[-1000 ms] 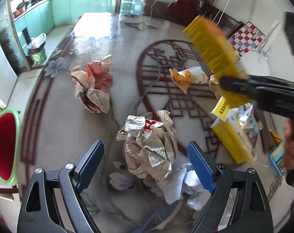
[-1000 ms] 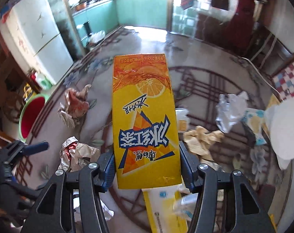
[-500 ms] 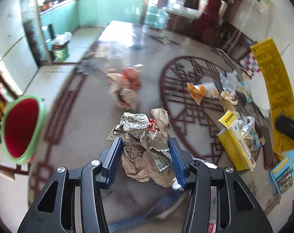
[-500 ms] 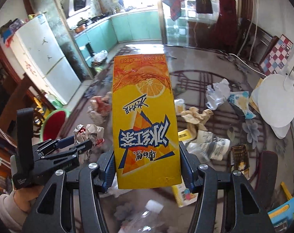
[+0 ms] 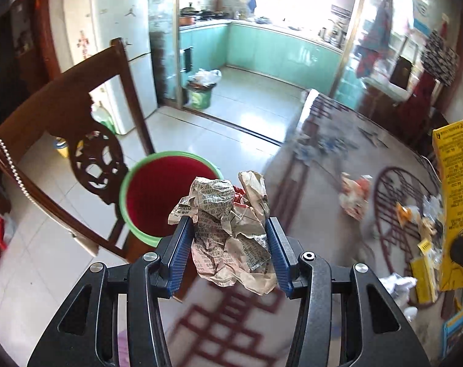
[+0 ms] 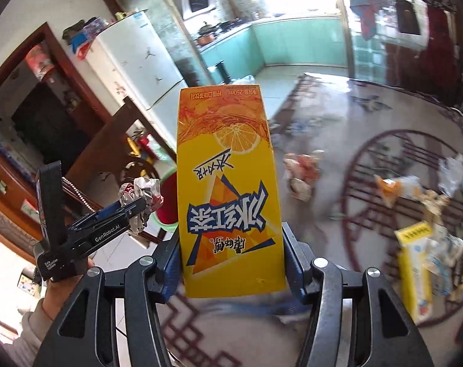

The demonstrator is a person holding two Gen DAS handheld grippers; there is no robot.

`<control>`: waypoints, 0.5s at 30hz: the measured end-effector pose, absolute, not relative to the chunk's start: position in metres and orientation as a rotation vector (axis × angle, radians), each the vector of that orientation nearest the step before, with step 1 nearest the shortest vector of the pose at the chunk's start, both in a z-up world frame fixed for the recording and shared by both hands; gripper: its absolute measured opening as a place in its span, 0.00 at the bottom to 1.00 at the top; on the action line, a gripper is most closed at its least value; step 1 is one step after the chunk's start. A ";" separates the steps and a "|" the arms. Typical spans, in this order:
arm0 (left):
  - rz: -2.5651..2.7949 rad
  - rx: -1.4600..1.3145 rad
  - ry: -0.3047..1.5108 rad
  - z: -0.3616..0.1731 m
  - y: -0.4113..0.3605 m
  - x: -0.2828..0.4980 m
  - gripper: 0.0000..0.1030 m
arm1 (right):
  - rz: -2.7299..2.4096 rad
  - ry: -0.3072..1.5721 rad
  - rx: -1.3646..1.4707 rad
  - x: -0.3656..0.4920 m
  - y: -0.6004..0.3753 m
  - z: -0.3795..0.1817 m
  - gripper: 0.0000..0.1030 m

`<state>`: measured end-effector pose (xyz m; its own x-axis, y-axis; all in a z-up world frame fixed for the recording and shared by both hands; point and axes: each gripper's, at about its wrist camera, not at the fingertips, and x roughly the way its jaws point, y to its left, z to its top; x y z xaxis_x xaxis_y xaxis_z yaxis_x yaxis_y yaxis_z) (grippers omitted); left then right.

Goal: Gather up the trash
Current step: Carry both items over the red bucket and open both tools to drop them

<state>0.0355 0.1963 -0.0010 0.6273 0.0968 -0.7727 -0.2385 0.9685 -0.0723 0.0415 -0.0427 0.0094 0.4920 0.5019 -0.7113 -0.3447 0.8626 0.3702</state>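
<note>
1. The left hand-held gripper (image 5: pixel 228 252) is closed tight on a crumpled newspaper wad (image 5: pixel 231 232), which bulges out above and below its blue pads.
2. The red bin with a green rim (image 5: pixel 170 195) sits on the floor beside the wooden chair (image 5: pixel 63 128). It lies ahead of the left hand-held gripper and slightly to its left, lower down, its mouth facing up.
3. The wad looks short of the bin's mouth: it overlaps the near right rim but is not clearly over the opening (depth is hard to judge here).
4. The right hand-held gripper (image 6: pixel 231 272) is clamped on a yellow drink carton (image 6: pixel 228 189), whose long axis runs forward along the fingers.
5. Seen from the right wrist, the bin shows only as a sliver behind the carton, farther off than the left one, so the left hand is nearer the bin.
6. More litter lies on the patterned surface (image 6: pixel 338 244), well right of the bin.
</note>
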 end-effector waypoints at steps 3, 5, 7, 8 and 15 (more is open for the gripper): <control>0.233 -0.166 0.866 -0.012 0.227 0.056 0.46 | 0.574 0.953 0.184 0.072 0.012 -0.004 0.53; 0.245 -0.178 0.877 -0.025 0.249 0.073 0.46 | 0.592 0.986 0.164 0.095 0.048 -0.021 0.53; 0.250 -0.191 0.901 -0.039 0.268 0.088 0.46 | 0.599 1.026 0.149 0.119 0.087 -0.041 0.53; 0.247 -0.200 0.917 -0.049 0.278 0.097 0.46 | 0.599 1.042 0.137 0.131 0.100 -0.053 0.53; 0.248 -0.208 0.978 -0.083 0.318 0.124 0.46 | 0.607 1.136 0.032 0.181 0.193 -0.106 0.53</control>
